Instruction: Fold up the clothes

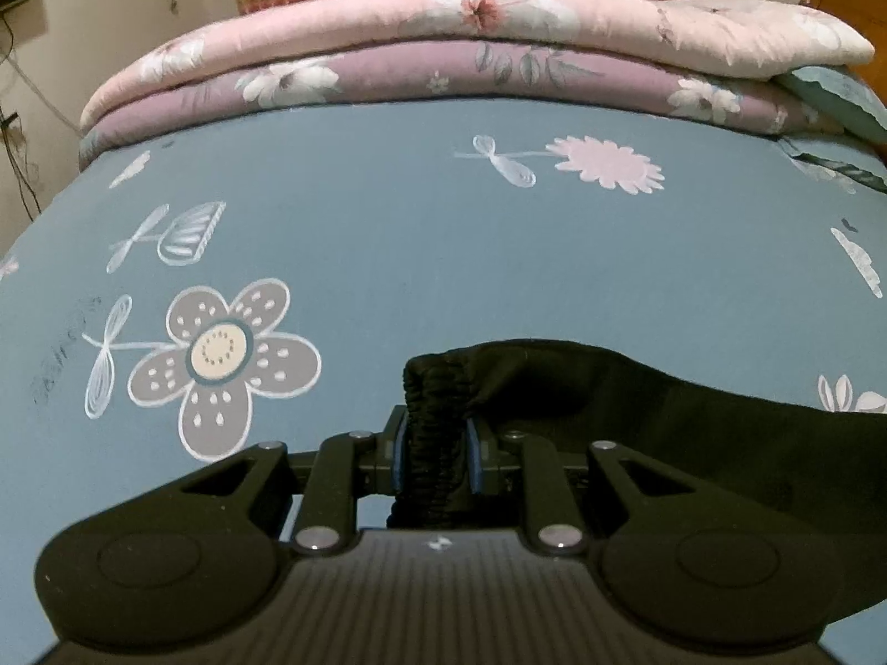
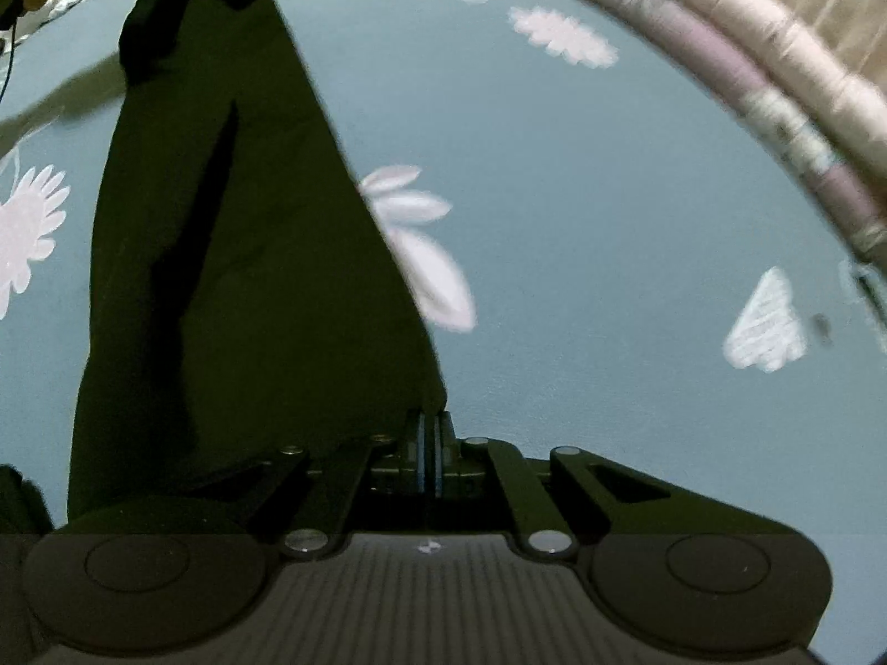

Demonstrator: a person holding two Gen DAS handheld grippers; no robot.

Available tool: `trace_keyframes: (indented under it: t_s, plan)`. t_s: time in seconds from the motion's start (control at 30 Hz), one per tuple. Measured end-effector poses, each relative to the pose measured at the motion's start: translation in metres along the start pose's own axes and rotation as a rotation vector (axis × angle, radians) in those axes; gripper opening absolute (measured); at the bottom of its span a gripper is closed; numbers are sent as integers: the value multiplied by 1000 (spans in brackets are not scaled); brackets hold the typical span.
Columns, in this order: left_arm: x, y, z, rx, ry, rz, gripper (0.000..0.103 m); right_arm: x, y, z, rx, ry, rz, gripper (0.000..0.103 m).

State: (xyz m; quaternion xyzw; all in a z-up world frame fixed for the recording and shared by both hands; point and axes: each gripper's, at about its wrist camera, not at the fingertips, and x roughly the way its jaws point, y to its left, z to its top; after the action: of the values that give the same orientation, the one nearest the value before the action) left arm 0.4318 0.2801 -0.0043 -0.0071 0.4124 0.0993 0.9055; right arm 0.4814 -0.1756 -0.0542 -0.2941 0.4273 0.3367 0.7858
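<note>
Over the blue flowered bedsheet (image 1: 421,233) I hold dark trousers (image 2: 233,255) stretched between both tools. My left gripper (image 1: 435,451) pinches the elastic waistband (image 1: 429,404); my right gripper (image 2: 431,451) clamps the fabric's other end. Next, I'd judge, bring the ends together evenly.

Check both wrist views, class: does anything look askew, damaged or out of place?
Nothing stands out. The dark garment is pinched in both the left gripper and right gripper over the flowered sheet.
</note>
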Motion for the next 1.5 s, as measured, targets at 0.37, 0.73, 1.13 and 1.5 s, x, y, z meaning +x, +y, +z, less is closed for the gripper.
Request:
trace_keyframes:
  t_s: [0.37, 0.73, 1.13, 1.5]
  plan:
    - [1, -13, 50, 55, -135, -32, 19, -19, -33, 15, 59, -44, -246, 3]
    - [77, -45, 90, 114, -74, -53, 19, 19, -59, 9, 192, -10, -300, 3]
    - [116, -38, 95, 85, -24, 34, 40, 19, -56, 9, 346, -66, -304, 29]
    - [97, 20, 51, -213, 62, -124, 41, -58, -8, -3, 522, -210, -217, 54]
